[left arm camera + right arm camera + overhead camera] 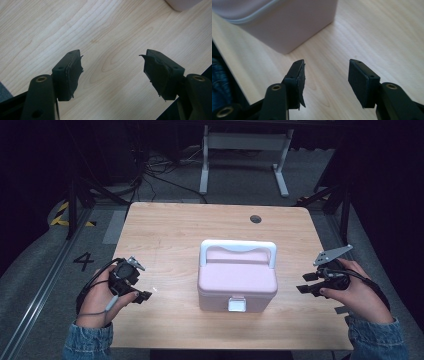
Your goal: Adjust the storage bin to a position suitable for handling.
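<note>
While both grippers sit clear of the pink box [237, 279], nothing about it looks started — the lid is down, the white latch [236, 304] at its front is closed as far as I can tell, and the white handle [238, 249] lies folded back over the lid.

Left gripper [142, 295]: jaws spread apart, nothing between the pads — bare wood of the table [75, 27] in the gap in the left gripper view. The box is well ahead of the fingertips and off to one side there, just a pink corner [182, 3] at the top edge. Not touching.

Right gripper [304, 284]: jaws likewise standing wide, gap empty. In the right gripper view the box's wall and lower corner [287, 27] lie ahead of the left fingertip [298, 72], near but apart; wood grain shows between pad and box. The lid seam shows as a pale line up the wall.

The box stands between the two grippers, about mid-table, latch side facing the person. Both hands rest low near the table's near edge, one either side.

Judgement: start of the work, all of it left. Likely the box gets opened or lifted — latch flipped up, lid raised, or handle taken — but no contact yet. The right gripper is nearer to the box; the left has farther to go. Whether anything is inside I cannot tell.
</note>
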`<control>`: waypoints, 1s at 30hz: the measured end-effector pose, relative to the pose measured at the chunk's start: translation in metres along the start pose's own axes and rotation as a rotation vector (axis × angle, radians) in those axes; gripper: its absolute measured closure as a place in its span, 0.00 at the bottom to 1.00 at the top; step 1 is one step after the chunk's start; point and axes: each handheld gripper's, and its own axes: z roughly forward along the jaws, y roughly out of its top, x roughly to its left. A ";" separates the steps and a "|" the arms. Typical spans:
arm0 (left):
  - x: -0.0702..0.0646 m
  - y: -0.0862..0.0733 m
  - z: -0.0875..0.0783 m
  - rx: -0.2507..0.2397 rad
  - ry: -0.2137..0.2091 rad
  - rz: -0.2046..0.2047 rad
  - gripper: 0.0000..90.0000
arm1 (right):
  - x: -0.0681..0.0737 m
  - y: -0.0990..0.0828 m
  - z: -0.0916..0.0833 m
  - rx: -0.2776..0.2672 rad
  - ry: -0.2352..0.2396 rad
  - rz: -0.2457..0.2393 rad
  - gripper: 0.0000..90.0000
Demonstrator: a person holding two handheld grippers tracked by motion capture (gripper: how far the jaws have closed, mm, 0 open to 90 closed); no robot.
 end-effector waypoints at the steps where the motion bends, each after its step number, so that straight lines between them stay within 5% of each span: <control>1: 0.001 0.001 -0.004 -0.079 0.009 -0.032 0.33 | 0.000 0.000 0.000 -0.001 -0.003 0.005 0.51; 5: 0.006 0.000 -0.011 -0.154 0.023 -0.082 0.32 | 0.001 -0.002 0.002 -0.009 0.007 -0.003 0.47; 7: 0.006 0.000 -0.011 -0.153 0.006 -0.084 0.33 | 0.001 -0.003 0.002 -0.010 0.011 -0.006 0.47; 14: 0.003 0.011 -0.011 -0.176 -0.041 -0.023 0.39 | 0.000 -0.010 -0.003 -0.017 -0.012 0.018 0.45; 21: -0.013 0.045 -0.017 -0.215 -0.087 0.080 0.37 | 0.001 -0.017 -0.004 -0.008 -0.019 0.039 0.45; 25: -0.026 0.066 -0.019 -0.243 -0.032 0.161 0.39 | 0.001 -0.020 -0.002 0.009 -0.023 0.040 0.45; 30: -0.039 0.088 -0.022 -0.277 -0.049 0.240 0.39 | 0.004 -0.023 -0.002 0.026 -0.028 0.038 0.46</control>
